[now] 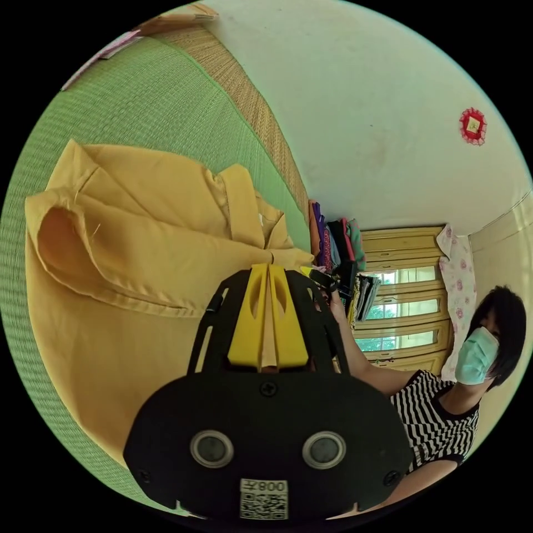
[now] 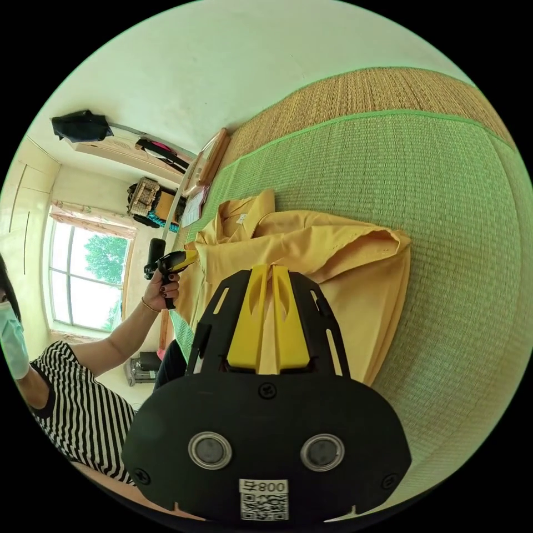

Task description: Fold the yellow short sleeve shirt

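The yellow shirt (image 1: 127, 266) lies on the green mat (image 2: 388, 166). Both the left gripper (image 1: 269, 272) and right gripper (image 2: 272, 272) have jaws pinching its fabric, likely to carry a fold over.

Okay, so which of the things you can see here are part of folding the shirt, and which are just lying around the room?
Part of the job:
- yellow shirt
- left gripper, shut on the shirt
- right gripper, shut on the shirt
- green mat under the shirt

Just lying about:
- pile of clothes
- red wall ornament
- woven basket
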Available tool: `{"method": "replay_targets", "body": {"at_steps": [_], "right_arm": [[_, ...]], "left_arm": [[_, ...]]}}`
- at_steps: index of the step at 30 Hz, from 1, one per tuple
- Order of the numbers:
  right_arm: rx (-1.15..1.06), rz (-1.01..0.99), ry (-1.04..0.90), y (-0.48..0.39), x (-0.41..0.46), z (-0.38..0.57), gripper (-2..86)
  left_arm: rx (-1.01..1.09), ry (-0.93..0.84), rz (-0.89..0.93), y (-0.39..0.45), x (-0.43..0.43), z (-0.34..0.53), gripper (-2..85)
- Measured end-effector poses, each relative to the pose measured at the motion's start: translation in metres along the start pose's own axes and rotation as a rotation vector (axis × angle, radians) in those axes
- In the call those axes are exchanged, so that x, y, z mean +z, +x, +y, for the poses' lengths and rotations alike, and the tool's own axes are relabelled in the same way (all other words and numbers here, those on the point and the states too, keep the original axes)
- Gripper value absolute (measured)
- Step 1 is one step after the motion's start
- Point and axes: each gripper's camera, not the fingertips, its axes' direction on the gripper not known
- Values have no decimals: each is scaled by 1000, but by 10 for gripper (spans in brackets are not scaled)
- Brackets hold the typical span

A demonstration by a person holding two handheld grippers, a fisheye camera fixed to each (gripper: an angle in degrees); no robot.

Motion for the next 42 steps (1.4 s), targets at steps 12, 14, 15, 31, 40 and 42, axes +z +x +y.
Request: {"method": "replay_targets", "body": {"at_steps": [12, 14, 15, 31, 40, 42], "right_arm": [[-97, -16, 44, -45, 7, -91, 10], [-122, 0, 35, -54, 10, -91, 13], [-132, 24, 32, -59, 12, -88, 14], [-94, 56, -119, -78, 74, -49, 27], [-235, 5, -303, -134, 115, -79, 16], [-251, 62, -348, -146, 129, -85, 15]], "left_arm": [[190, -216, -170, 103, 31, -37, 62], [222, -271, -250, 118, 41, -40, 68], [236, -308, -258, 127, 50, -44, 68], [330, -255, -430, 243, 67, -94, 11], [425, -108, -438, 324, 42, -148, 8], [445, -97, -434, 340, 39, -156, 14]]}}
